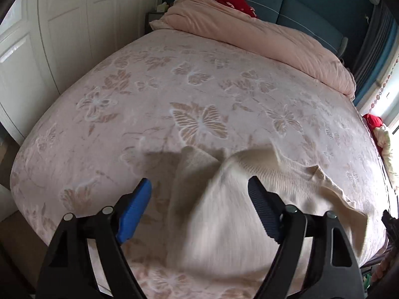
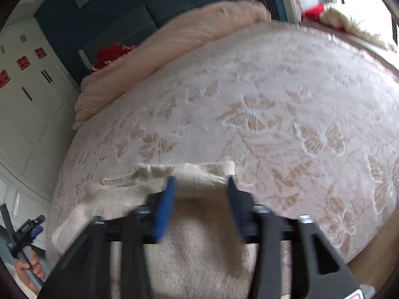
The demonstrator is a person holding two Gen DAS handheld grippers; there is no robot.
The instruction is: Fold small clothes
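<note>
Garment [image 1: 224,224] blurred | near edge (cut off) behind left gripper [image 1: 199,186]

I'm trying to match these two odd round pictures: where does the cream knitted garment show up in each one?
Left wrist view: the cream garment lies low and right of centre, between and beyond the open left gripper.
Right wrist view: the same garment sits bottom centre, under the open right gripper.
Shared landmark: the rolled pink duvet at the far end of the bed.
</note>
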